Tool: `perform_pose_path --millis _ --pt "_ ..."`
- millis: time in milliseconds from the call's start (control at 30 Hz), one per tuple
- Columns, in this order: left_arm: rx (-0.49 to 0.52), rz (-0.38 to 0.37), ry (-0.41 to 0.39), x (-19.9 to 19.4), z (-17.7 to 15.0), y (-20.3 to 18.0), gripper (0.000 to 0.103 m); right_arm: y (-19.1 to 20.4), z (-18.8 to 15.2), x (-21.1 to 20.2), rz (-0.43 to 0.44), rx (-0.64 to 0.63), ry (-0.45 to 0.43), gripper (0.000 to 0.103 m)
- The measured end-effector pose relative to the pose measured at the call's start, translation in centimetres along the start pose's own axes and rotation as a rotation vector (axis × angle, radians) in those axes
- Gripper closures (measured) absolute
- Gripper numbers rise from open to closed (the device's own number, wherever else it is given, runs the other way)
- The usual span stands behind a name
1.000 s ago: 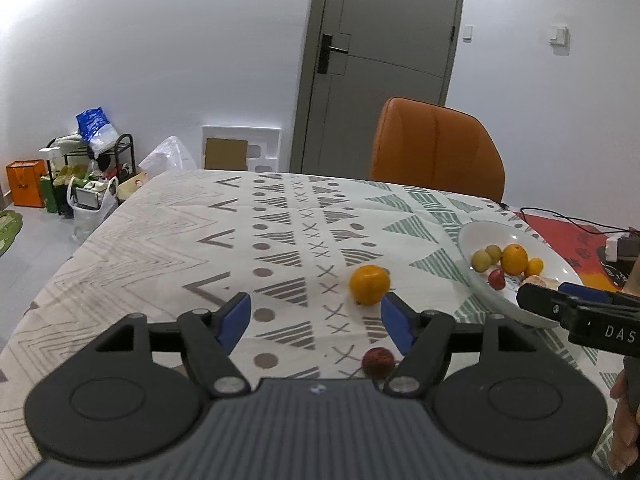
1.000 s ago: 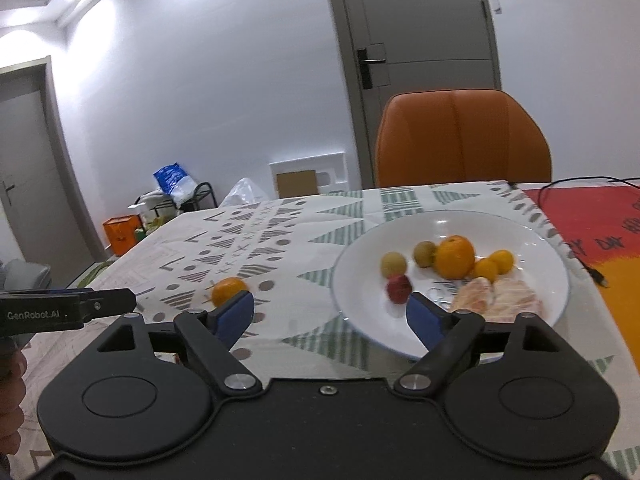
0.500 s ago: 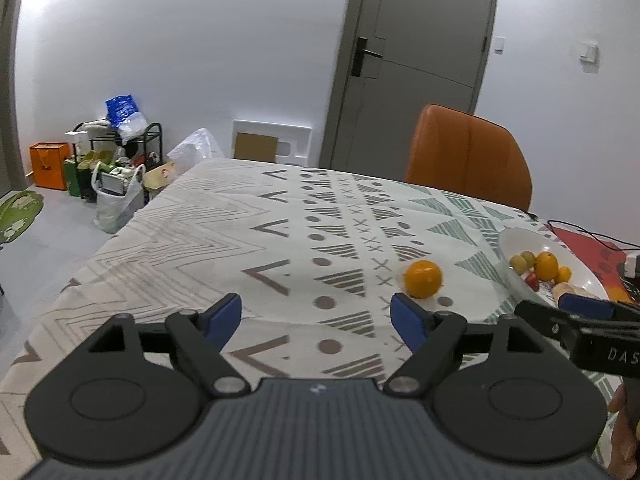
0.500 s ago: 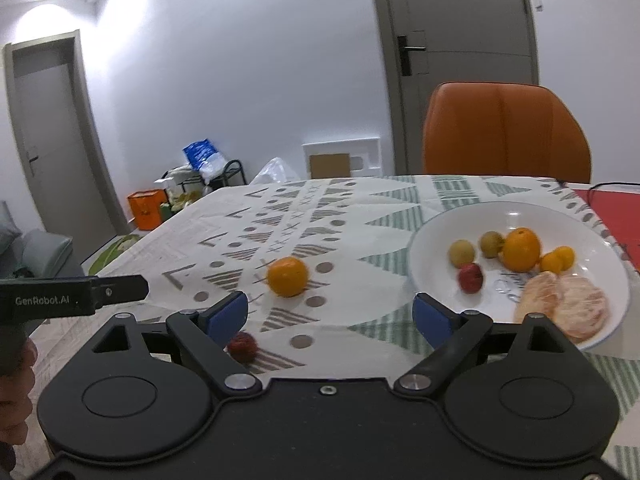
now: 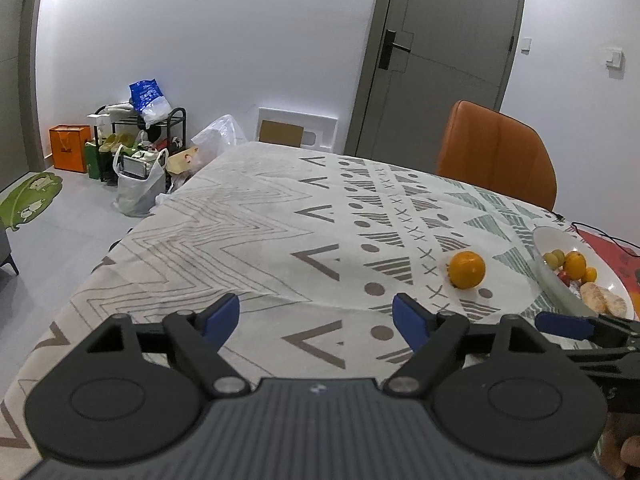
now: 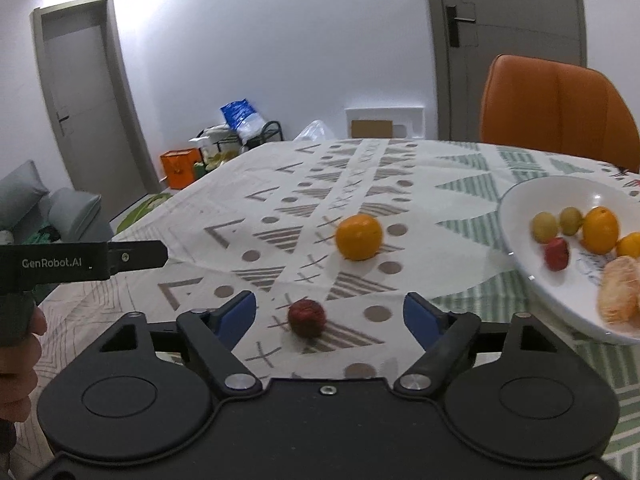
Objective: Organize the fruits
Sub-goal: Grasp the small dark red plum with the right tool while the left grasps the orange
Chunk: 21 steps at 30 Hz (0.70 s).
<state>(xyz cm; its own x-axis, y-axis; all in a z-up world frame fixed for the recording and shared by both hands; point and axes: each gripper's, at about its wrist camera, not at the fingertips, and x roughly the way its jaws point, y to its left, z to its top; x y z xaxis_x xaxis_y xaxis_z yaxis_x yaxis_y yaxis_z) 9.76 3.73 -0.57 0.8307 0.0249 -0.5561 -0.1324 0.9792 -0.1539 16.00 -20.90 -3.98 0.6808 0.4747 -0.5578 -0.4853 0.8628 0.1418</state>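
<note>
Right tool (image 6: 330, 318): jaws spread wide, nothing held, blue pads (image 6: 236, 316) on either side of the small red fruit.
Red fruit (image 6: 306, 317): lies on the surface, between the right tool's pads in that view, apart from both; wrinkled, dark red, a bit blurred.
Left tool (image 5: 316, 320): jaws wide apart, empty, only bare cloth between its pads (image 5: 222, 316). Its black body, marked GenRobot.AI, shows at the left edge of the right wrist view (image 6: 80, 262), with part of the holding hand (image 6: 20, 344) below it.
Orange (image 6: 359, 237): loose on the surface, beyond the red fruit and slightly right of it, well short of the bowl. In the left wrist view it sits ahead and right of the left tool (image 5: 466, 269).
Bowl (image 6: 520, 248): white, shallow, on the right side of the surface, right of the loose orange.
Bowl contents: two small green-yellow fruits (image 6: 545, 227), one small red fruit (image 6: 557, 254), an orange (image 6: 600, 230), a smaller orange one at the frame edge (image 6: 630, 245), peeled citrus (image 6: 620, 292) nearest the rim.
Surface (image 6: 400, 168): covered by a white cloth with grey and green geometric print.
Chair (image 6: 556, 108): orange, at the far side of the surface, behind the bowl.
Background: grey door (image 5: 444, 56), shoe rack with bags (image 5: 136, 136) by the wall, green mat (image 5: 28, 200) on the floor.
</note>
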Motion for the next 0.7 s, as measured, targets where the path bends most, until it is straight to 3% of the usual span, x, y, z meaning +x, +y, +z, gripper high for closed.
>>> perform_pose_path --millis 200,300,367,700 --pt "-0.002 0.007 0.006 0.4 0.2 0.3 0.021 0.8 -0.1 1.3 0.021 -0.020 0.019 0.035" --pt "-0.003 0.006 0.006 0.6 0.3 0.2 0.021 0.8 -0.2 2.0 0.024 -0.023 0.035 0.055" --pt "-0.002 0.004 0.006 0.7 0.4 0.1 0.021 0.7 -0.3 2.6 0.025 -0.025 0.055 0.080" --pt "0.024 -0.027 -0.018 1.3 1.0 -1.7 0.021 -0.6 0.5 0.8 0.004 -0.026 0.009 0.080"
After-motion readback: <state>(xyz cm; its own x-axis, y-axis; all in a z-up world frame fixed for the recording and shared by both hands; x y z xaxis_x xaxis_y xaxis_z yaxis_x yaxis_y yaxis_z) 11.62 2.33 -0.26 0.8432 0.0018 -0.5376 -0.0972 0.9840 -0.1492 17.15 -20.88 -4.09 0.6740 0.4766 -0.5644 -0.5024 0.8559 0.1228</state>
